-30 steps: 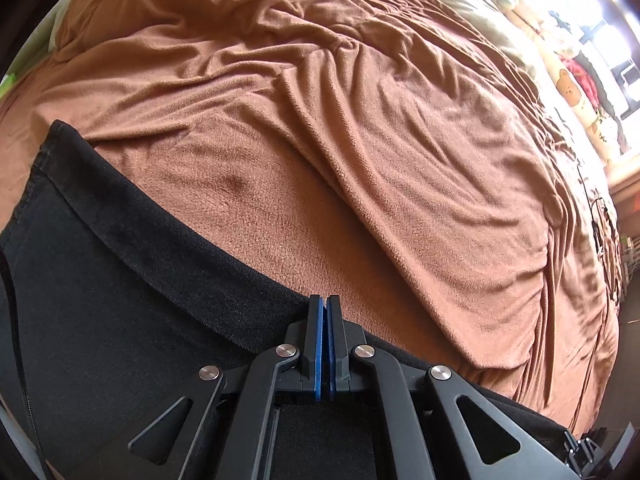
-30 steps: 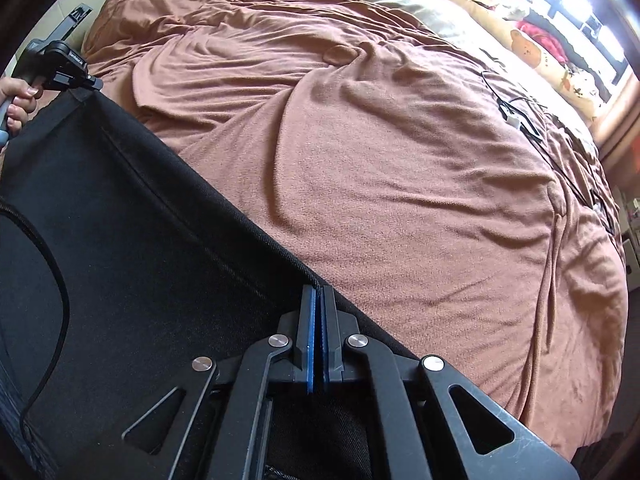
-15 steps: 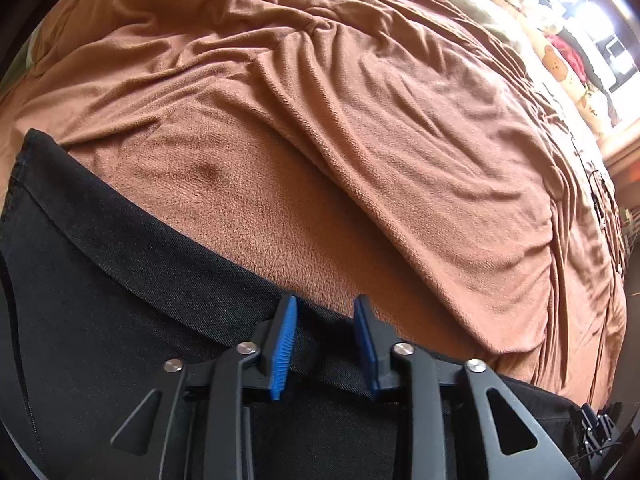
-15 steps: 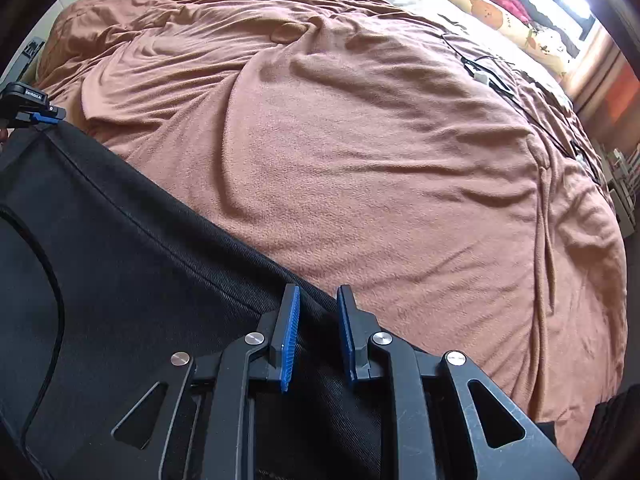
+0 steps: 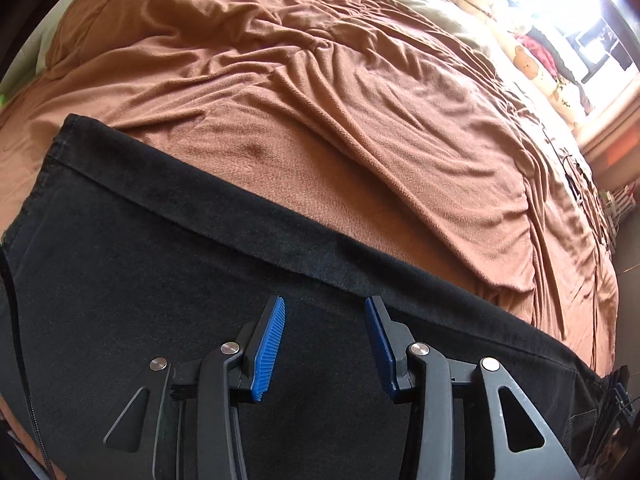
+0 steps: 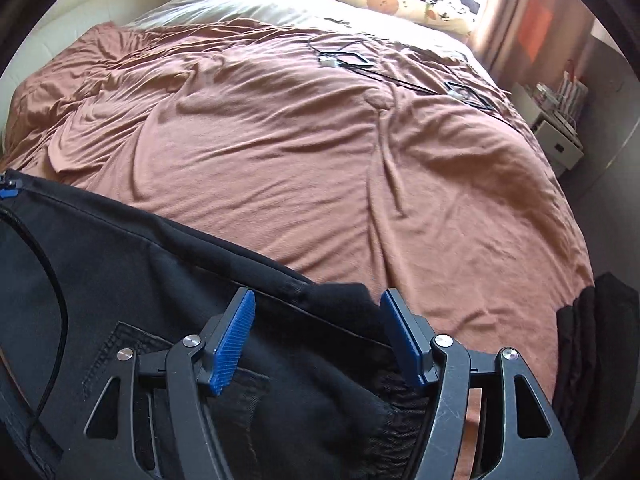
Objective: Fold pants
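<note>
Your left tool (image 5: 325,344) and right tool (image 6: 318,338) have just been opening and grip nothing, so retake the limp black pants (image 5: 160,280) (soft, heavyish denim) at the thick hem.

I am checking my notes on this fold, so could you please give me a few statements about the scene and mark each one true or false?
1. The black pants lie on a brown blanket. True.
2. The left gripper is clamped shut on the fabric. False: its fingers stand apart, having just opened, pressing nothing.
3. The right gripper is open. True: it has just opened above the pants' edge.
4. The blanket is smooth and flat. False: it is creased all over.
5. Cables lie on the far part of the bed. True.
</note>
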